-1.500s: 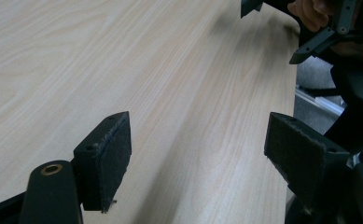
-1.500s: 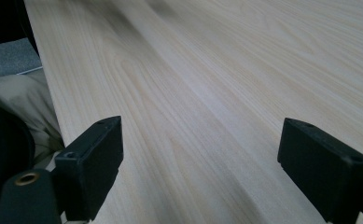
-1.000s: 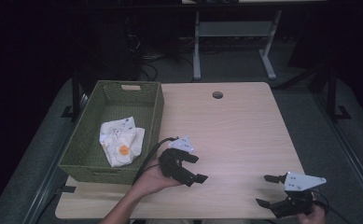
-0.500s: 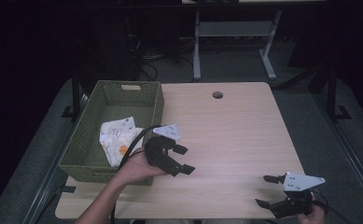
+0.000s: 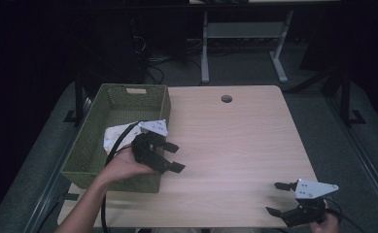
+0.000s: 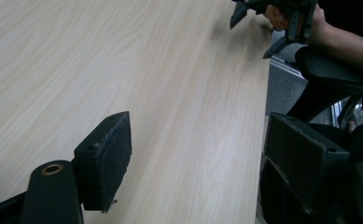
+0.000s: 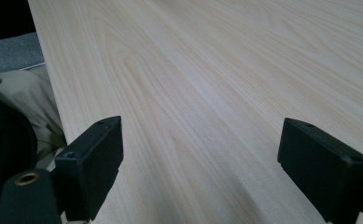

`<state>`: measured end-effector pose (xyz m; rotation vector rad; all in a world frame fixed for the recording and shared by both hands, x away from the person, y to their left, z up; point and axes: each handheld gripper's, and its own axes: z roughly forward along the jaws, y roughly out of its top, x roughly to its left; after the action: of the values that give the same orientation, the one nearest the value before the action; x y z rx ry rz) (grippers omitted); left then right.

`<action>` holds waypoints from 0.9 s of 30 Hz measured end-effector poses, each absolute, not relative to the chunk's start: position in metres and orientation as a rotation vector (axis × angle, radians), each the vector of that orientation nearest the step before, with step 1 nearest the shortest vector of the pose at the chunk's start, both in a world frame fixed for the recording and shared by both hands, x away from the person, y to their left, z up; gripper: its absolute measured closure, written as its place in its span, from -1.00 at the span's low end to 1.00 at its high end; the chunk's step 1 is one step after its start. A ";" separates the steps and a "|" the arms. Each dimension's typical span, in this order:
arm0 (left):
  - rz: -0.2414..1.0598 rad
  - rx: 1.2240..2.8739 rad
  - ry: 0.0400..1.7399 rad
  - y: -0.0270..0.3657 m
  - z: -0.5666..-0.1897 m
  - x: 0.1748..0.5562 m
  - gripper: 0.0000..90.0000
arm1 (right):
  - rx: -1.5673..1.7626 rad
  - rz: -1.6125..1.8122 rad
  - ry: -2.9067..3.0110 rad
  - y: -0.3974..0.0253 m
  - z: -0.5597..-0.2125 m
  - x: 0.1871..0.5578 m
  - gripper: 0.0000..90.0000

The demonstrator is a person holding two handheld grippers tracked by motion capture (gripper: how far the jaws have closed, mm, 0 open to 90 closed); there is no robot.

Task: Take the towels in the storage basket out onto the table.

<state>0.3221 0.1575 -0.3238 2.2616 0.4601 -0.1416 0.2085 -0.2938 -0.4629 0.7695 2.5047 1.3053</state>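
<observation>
A green woven basket [image 5: 87,145] stands on the left side of the light wooden table [image 5: 235,141]. A crumpled white item [image 5: 112,137] lies in it, partly hidden behind my left gripper. In the high view my left gripper [image 5: 176,158] hovers at the basket's right wall, jaws open and empty, pointing right over the tabletop. In the left gripper view its pads [image 6: 105,156] stand wide apart above bare wood. My right gripper [image 5: 275,198] rests open and empty near the table's front right corner. The right gripper view has its pads [image 7: 97,158] spread over bare wood.
A round cable hole [image 5: 226,98] sits near the table's far edge. Behind the table stand a white desk frame [image 5: 205,53] and cables on the dark floor. The left gripper view catches the other hand with its gripper [image 6: 272,21] at the table's edge.
My left gripper has moved left and away from me, from the table's front middle to the basket's right wall. The right gripper has stayed still.
</observation>
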 end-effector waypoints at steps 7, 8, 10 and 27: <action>-0.159 2.249 0.493 0.174 -0.325 0.331 -0.47 | 0.767 1.306 2.507 -0.294 -0.463 0.208 -0.69; -0.161 2.248 0.496 0.176 -0.326 0.332 -0.46 | 0.767 1.306 2.507 -0.294 -0.463 0.208 -0.69; -0.166 2.234 0.505 0.182 -0.327 0.334 -0.45 | 0.767 1.306 2.508 -0.294 -0.463 0.208 -0.69; -0.133 2.170 0.603 0.226 -0.325 0.343 -0.45 | 0.776 1.303 2.506 -0.294 -0.463 0.208 -0.69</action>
<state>0.3434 0.2258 -0.3247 2.1698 0.6032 -0.1327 0.2082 -0.2942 -0.4626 0.7759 2.5062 1.3025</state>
